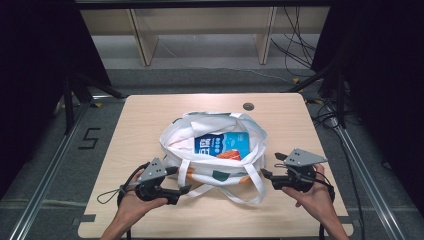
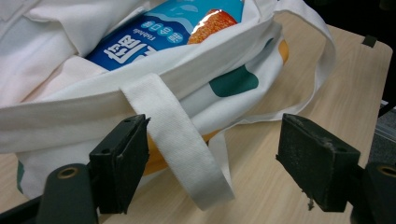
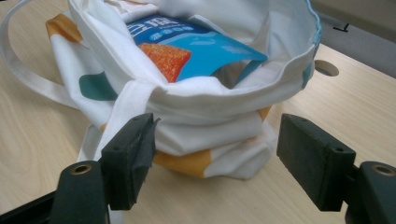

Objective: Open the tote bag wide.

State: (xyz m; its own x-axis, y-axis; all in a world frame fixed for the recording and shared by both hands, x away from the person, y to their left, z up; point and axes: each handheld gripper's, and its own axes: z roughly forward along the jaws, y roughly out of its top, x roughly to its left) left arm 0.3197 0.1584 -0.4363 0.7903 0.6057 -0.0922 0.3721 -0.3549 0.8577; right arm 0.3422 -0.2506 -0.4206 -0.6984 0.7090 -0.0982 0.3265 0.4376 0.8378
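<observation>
Table (image 1: 150, 115): light wood, everything's sitting on it.
Tote bag (image 1: 215, 167): white, slumped open, right between the two grippers, just ahead of both sets of jaws.
Blue snack packet (image 1: 220, 145): lying inside the bag, past its near rim from either gripper.
Bag strap (image 2: 177, 135): hangs down just in front of the left gripper's spread jaws, not pinched.
Left gripper (image 1: 181, 181): jaws wide apart, holding nothing.
Right gripper (image 1: 272, 165): same deal, jaws spread, pointing at the bag's side.

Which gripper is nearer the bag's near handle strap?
Left. The left gripper has the strap between its open jaws. The right gripper faces the bag's side, open, apart from the strap.
</observation>
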